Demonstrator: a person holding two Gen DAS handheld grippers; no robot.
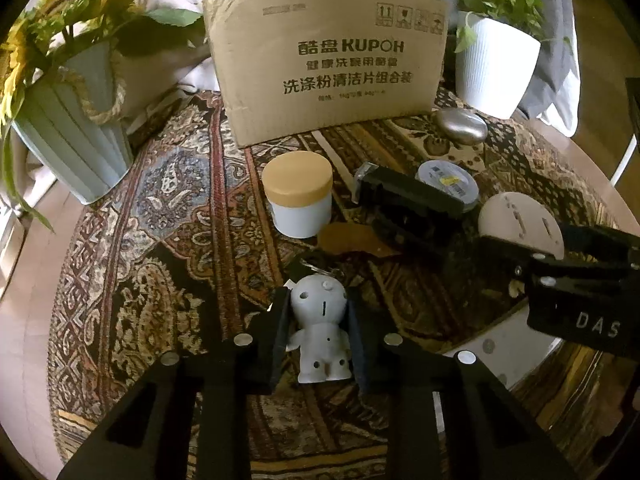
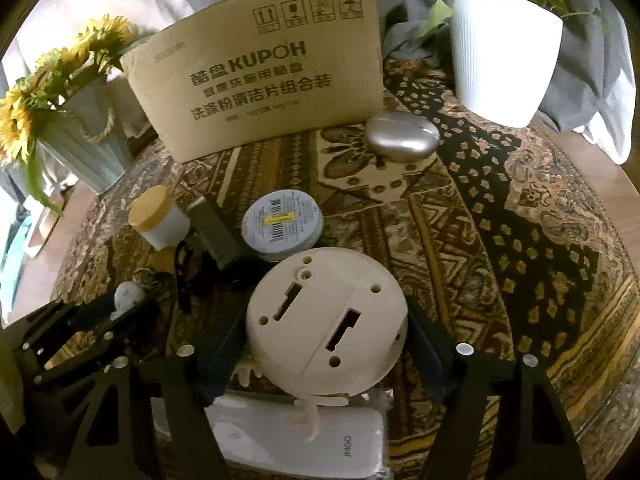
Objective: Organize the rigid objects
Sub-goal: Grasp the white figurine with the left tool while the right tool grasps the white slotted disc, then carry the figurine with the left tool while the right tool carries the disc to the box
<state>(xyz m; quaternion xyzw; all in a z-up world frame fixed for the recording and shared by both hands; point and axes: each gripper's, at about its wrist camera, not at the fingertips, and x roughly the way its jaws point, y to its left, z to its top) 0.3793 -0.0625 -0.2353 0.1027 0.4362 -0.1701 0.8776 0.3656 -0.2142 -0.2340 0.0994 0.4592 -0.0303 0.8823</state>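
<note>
On patterned cloth, KUPOH box (image 1: 326, 68), left hand-held gripper (image 1: 320, 344) clasping figurine (image 1: 322, 328), right (image 2: 326, 344) clasping disc (image 2: 326, 320).

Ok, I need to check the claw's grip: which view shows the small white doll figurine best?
The left wrist view: the small white doll figurine lies whole between that claw's fingers. The right wrist view shows only its head, far left.

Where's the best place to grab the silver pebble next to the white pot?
Grip the silver pebble across its short width, coming straight down from above. It lies flat on the cloth, smooth and rounded, with the box close behind, so a side approach is crowded.
</note>
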